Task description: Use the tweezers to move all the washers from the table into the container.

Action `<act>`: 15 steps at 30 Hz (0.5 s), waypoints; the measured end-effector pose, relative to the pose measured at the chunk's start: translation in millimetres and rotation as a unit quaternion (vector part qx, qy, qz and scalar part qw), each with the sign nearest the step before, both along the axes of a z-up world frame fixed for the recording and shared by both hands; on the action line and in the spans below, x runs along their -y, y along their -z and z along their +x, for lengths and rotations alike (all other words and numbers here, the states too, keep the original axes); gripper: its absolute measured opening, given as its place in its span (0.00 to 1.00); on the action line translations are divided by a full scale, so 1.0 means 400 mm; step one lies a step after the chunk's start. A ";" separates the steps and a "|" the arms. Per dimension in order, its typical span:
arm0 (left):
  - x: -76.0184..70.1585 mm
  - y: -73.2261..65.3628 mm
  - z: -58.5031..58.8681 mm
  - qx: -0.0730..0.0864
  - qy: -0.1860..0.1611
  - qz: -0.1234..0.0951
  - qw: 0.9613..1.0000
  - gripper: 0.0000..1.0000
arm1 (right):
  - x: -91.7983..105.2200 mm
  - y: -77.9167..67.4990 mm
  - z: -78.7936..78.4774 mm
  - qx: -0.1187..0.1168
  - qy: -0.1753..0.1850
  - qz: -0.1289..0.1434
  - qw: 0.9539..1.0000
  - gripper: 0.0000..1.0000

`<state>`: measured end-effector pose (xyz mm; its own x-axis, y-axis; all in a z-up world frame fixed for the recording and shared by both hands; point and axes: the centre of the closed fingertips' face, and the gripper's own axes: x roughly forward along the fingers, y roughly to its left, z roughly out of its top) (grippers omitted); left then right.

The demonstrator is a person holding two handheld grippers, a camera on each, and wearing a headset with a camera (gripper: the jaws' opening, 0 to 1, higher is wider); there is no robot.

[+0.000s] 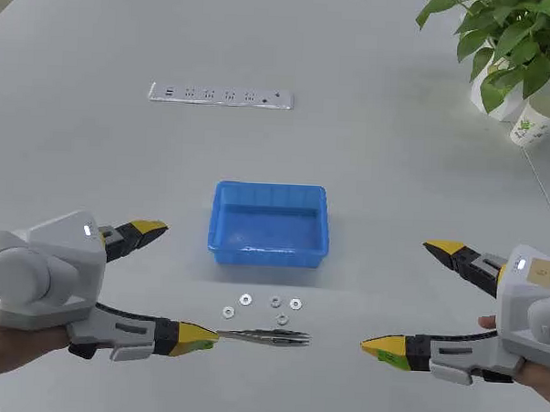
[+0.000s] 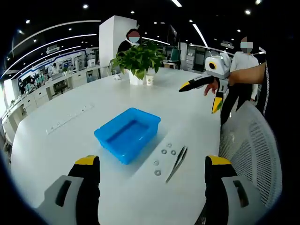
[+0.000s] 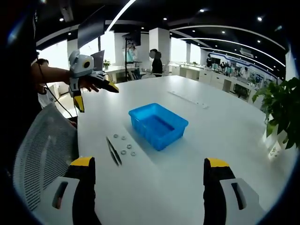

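Observation:
A blue container [image 1: 270,224] sits mid-table, with nothing visible inside. Just in front of it lie several small metal washers [image 1: 275,302] in a loose cluster. The steel tweezers [image 1: 265,336] rest flat on the table right below them. My left gripper [image 1: 182,281] hovers to the left of the washers, jaws wide apart and holding nothing. My right gripper [image 1: 402,295] mirrors it on the right, also open. In the left gripper view the container [image 2: 127,133], washers [image 2: 164,151] and tweezers [image 2: 176,163] lie ahead. The right gripper view shows the container [image 3: 158,124] and tweezers [image 3: 114,151].
A white power strip [image 1: 220,96] lies at the back of the table. A potted plant [image 1: 514,52] and a paper cup [image 1: 537,122] stand at the back right. A mesh chair [image 2: 253,150] is at the table's near edge. People stand in the background.

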<state>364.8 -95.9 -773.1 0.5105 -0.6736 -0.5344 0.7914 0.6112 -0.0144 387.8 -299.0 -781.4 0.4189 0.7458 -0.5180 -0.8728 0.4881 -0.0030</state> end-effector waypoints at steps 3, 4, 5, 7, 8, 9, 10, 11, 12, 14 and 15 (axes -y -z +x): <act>0.000 -0.001 -0.001 0.000 0.000 0.000 1.000 0.99 | 0.000 0.000 -0.001 0.000 0.000 0.000 1.000 0.97; 0.000 -0.001 -0.001 0.000 0.000 0.000 1.000 0.99 | -0.001 0.000 -0.001 0.000 -0.001 0.000 1.000 0.97; 0.000 -0.001 -0.002 0.000 0.000 0.001 1.000 0.99 | -0.001 0.000 -0.001 0.000 -0.001 0.000 1.000 0.97; 0.000 -0.001 -0.002 0.000 0.000 0.000 1.000 0.99 | -0.001 0.000 -0.002 0.000 -0.001 0.000 1.000 0.97; -0.001 -0.001 -0.001 0.000 0.000 0.001 1.000 0.99 | -0.001 0.000 -0.002 0.000 -0.001 0.000 1.000 0.97; -0.001 -0.002 -0.001 0.001 0.000 0.001 1.000 0.99 | -0.001 0.000 -0.002 0.000 -0.001 0.000 1.000 0.97; -0.001 -0.002 -0.001 0.001 0.000 0.000 1.000 0.99 | -0.001 0.000 -0.002 0.000 -0.001 0.000 1.000 0.97; -0.001 -0.002 -0.001 0.001 0.000 0.001 1.000 0.99 | -0.001 0.000 -0.002 -0.001 -0.001 -0.001 1.000 0.97; -0.002 -0.002 -0.001 0.001 0.000 0.001 1.000 0.99 | -0.001 0.000 -0.002 0.000 -0.001 -0.001 1.000 0.97; -0.002 -0.002 0.000 0.001 -0.001 0.000 1.000 0.99 | -0.002 -0.001 -0.002 0.000 -0.001 -0.001 1.000 0.97; -0.002 -0.002 0.000 0.001 0.000 0.001 1.000 0.99 | -0.002 -0.001 -0.002 0.000 -0.001 0.000 1.000 0.97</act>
